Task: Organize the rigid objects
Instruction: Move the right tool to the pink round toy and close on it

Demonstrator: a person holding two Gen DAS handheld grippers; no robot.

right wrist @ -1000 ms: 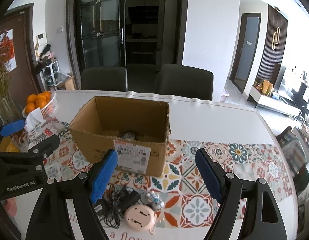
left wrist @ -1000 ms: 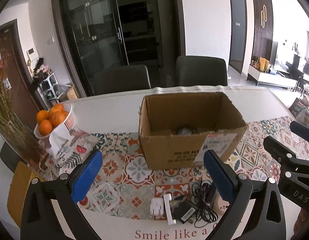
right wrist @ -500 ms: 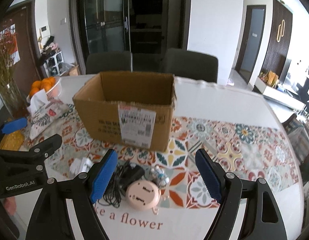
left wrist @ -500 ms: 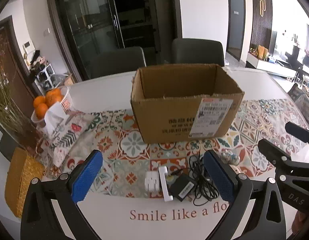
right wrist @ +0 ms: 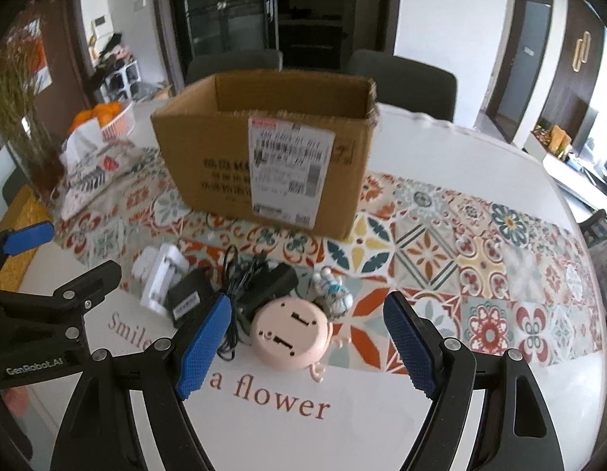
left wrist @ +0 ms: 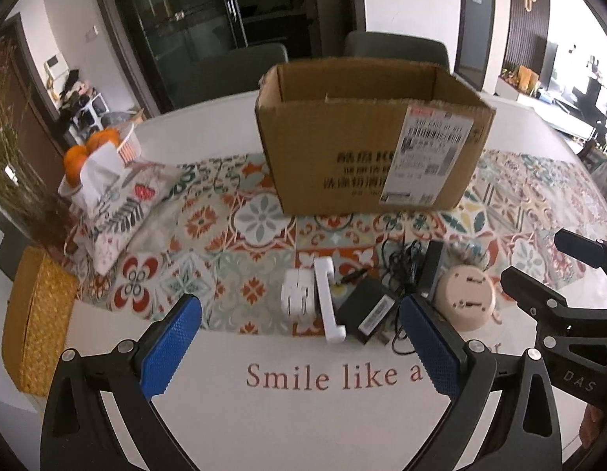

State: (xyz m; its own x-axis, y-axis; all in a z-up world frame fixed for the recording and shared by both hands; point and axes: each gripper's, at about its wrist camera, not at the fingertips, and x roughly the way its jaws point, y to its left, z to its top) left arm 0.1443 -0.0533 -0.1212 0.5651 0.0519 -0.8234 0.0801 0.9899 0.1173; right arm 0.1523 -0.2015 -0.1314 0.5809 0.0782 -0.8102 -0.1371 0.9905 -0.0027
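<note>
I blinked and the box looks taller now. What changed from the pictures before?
Both tongs, left and right, dropped lower and closer to the small things in front of the cardboard box, so the inside of the box is now hidden. Nothing was grabbed or let go. Both tongs stayed open and empty, and the pink round gadget, black adapter and white plug lie where they were.

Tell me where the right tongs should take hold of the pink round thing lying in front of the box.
Grip the pink round thing across its rim, coming down from above. It lies flat on the table, so only its curved edge offers opposing sides. The open right tongs look wide enough to span it. Its right side is free; black cables crowd the left, so bias that way.
</note>
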